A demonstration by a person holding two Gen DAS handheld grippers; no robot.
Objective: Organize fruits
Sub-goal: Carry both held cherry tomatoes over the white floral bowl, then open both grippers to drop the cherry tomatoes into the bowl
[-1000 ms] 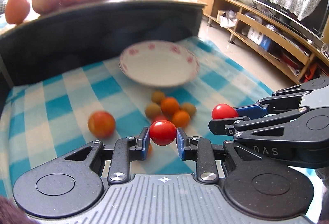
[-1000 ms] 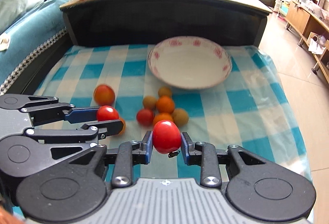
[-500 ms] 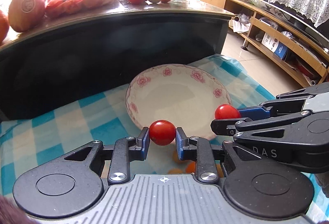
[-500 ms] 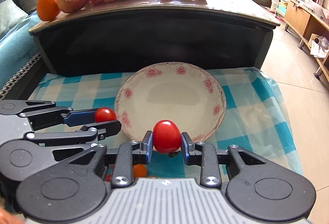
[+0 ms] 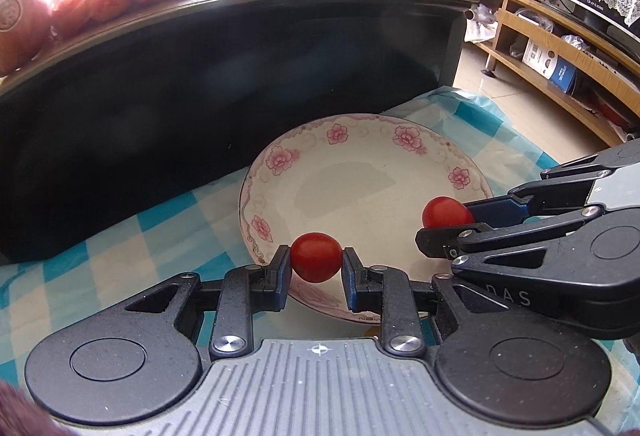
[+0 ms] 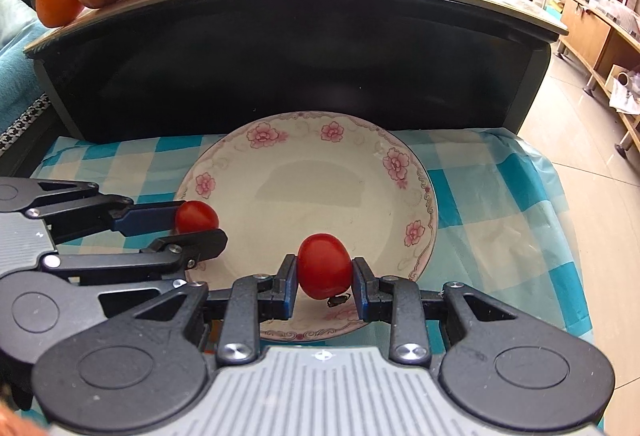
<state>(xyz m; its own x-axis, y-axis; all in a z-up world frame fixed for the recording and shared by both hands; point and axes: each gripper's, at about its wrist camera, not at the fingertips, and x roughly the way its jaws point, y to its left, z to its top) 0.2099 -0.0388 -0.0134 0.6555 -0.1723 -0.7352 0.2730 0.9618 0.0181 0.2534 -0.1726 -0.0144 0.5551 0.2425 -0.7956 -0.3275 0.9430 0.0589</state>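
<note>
While both hover over flowered plate [image 6: 416, 196], left tongs [image 5: 316, 268] pinching round red tomato [image 5: 316, 256], right tongs [image 6: 325, 280] clamping oval tomato [image 6: 325, 264]

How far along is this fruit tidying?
Nothing looks done yet: the flowered plate holds no fruit. In hand, the left gripper and the right gripper each clamp a red cherry tomato above the plate's near rim. Releasing them is left; other loose fruit is out of view.

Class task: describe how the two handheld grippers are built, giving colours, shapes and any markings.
Both the left gripper and right gripper have black linkage arms with silver screws, blue finger pads, round black discs and a ribbed grey body. The right gripper's side reads "DAS".
</note>
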